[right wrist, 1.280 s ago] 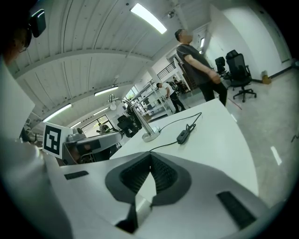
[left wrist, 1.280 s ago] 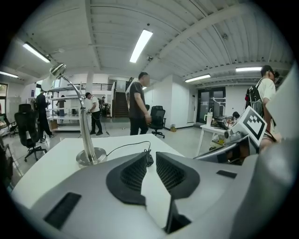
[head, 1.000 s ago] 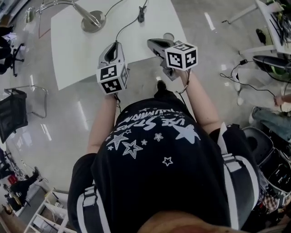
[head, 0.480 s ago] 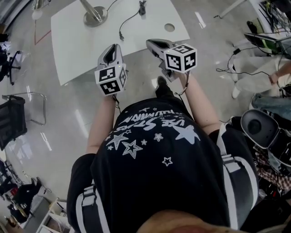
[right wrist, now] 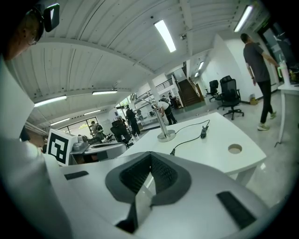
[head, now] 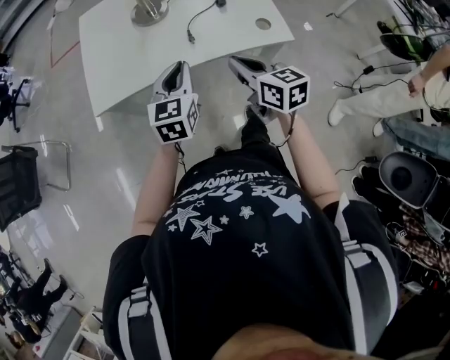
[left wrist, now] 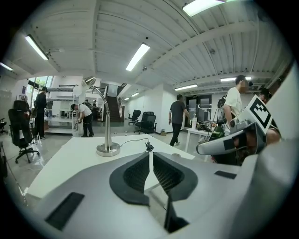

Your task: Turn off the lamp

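Note:
A silver desk lamp stands on the white table; its round base sits at the far side and its head arches over on a thin neck. The lamp's black cable carries an inline switch and ends in a loose plug. My left gripper and my right gripper hover side by side at the table's near edge, well short of the lamp and switch. Both are shut with nothing between the pads.
A round cable hole is in the table's right corner. A black office chair stands at the left and a seated person's legs and cables at the right. Several people and chairs fill the room behind the table.
The table and lamp have slid toward the top of the head view; I have backed away from them, both grippers coming along. The jaws look the same.

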Action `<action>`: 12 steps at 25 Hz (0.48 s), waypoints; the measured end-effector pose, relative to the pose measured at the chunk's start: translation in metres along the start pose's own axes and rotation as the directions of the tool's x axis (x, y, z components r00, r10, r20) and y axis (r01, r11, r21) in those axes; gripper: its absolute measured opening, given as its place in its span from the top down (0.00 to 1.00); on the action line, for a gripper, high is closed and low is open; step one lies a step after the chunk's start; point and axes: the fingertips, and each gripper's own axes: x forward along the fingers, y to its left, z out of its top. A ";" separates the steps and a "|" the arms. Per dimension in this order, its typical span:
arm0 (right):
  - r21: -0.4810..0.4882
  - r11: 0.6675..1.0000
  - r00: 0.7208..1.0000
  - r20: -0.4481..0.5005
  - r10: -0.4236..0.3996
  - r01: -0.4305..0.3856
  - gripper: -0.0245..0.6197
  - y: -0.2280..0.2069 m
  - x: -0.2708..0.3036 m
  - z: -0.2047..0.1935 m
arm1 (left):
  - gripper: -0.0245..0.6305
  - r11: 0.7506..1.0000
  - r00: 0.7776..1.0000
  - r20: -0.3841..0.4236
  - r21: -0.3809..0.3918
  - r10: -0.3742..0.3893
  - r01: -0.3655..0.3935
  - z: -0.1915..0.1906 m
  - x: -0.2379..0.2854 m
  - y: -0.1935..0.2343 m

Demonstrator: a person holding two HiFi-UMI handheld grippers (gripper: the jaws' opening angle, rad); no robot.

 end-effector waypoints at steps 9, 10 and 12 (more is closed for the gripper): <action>-0.030 0.999 0.999 0.048 -0.025 0.027 0.95 0.029 -0.006 0.005 | 0.91 0.999 1.000 0.006 -0.024 -0.025 0.025 -0.005 -0.029 0.001; -0.032 0.999 0.998 0.053 -0.030 0.032 0.95 0.031 -0.005 0.006 | 0.91 0.999 1.000 0.007 -0.024 -0.027 0.028 -0.005 -0.031 0.002; -0.032 0.999 0.998 0.061 -0.035 0.037 0.95 0.035 -0.003 0.006 | 0.91 0.999 0.999 0.009 -0.021 -0.031 0.031 -0.006 -0.035 0.006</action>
